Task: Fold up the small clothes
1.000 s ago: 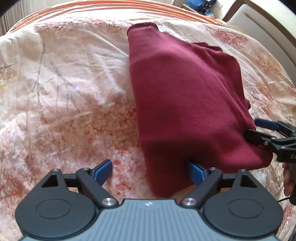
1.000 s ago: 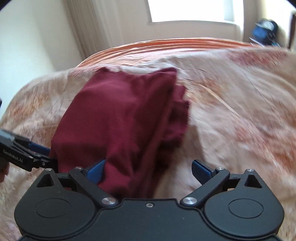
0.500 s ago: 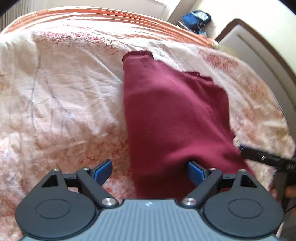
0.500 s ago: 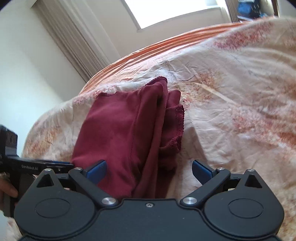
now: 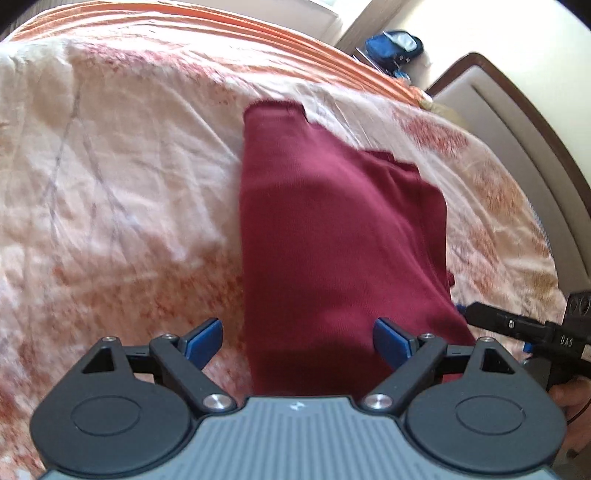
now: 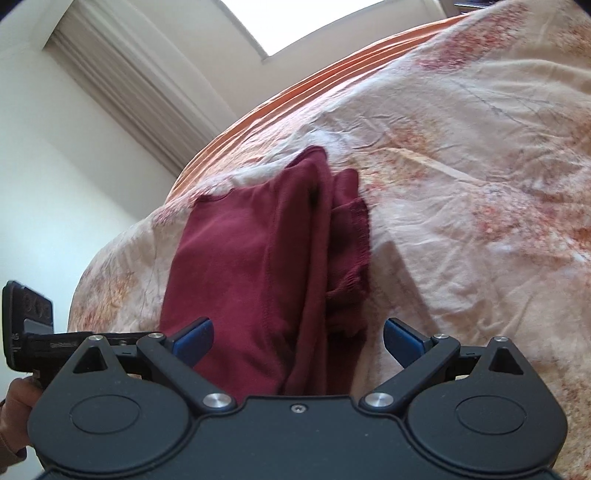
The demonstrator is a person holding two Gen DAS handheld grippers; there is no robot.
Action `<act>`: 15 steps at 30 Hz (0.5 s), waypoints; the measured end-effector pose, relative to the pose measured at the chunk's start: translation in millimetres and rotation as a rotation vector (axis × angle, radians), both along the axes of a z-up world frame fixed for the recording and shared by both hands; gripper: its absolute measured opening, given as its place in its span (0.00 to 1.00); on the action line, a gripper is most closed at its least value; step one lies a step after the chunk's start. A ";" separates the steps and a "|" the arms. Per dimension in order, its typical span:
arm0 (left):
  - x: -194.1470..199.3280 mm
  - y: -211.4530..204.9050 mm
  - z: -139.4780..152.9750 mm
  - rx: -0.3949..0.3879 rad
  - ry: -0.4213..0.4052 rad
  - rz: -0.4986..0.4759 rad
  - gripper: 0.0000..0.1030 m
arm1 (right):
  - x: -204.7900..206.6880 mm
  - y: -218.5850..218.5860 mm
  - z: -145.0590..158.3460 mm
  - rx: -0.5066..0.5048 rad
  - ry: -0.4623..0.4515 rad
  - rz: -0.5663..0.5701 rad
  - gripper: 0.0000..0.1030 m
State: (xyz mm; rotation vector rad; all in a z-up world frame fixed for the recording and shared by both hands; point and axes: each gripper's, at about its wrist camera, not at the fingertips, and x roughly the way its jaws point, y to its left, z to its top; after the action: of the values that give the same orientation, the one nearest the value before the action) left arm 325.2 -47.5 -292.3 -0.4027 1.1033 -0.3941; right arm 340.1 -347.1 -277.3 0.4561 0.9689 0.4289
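A dark red garment (image 5: 332,236) lies folded in a long strip on the flowered bedspread (image 5: 110,184). My left gripper (image 5: 297,338) stands open over its near end, blue pads wide apart and off the cloth. The right gripper (image 5: 465,310) shows at that view's right edge, beside the garment's right corner. In the right wrist view the same garment (image 6: 251,273) runs away from my right gripper (image 6: 299,338), which is open above the layered near edge. The left gripper (image 6: 85,338) pokes in from the left at the garment's side.
The bed's orange striped border (image 5: 221,40) runs along the far side. A padded headboard (image 5: 524,147) stands at the right, and a blue bag (image 5: 393,46) lies beyond the bed. A curtain (image 6: 122,85) and window (image 6: 310,22) are behind.
Both cameras have rolled and tipped, so the garment now sits more upright in each view. The garment itself has not moved, and both grippers stay open.
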 end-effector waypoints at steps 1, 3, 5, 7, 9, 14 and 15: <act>-2.7 -3.0 -0.5 0.003 -0.002 -0.011 0.89 | -1.2 3.0 0.5 -0.011 -0.002 0.013 0.96; -10.9 -7.3 -0.8 0.017 -0.006 -0.024 0.89 | -5.2 8.0 1.9 -0.036 -0.012 0.034 0.96; -19.7 -7.6 0.4 0.018 -0.013 -0.023 0.89 | -11.4 11.0 5.1 -0.065 -0.026 0.041 0.95; -29.9 -6.8 -0.3 0.009 -0.013 -0.031 0.89 | -20.5 10.7 10.6 -0.055 -0.043 0.050 0.94; -36.9 -8.0 -3.6 0.009 -0.009 -0.052 0.87 | -31.5 12.2 17.3 -0.047 -0.065 0.080 0.87; -39.3 -6.5 -13.9 0.021 0.025 -0.050 0.82 | -43.2 15.6 14.5 -0.050 -0.032 0.124 0.75; -38.2 -4.4 -14.7 0.005 0.032 -0.039 0.82 | -43.3 16.3 12.9 -0.053 -0.022 0.124 0.71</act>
State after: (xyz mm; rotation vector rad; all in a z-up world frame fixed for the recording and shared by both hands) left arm 287.0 -51.9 -307.0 -0.3846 1.1447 -0.4209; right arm 296.8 -330.8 -264.3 0.3440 0.9877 0.5184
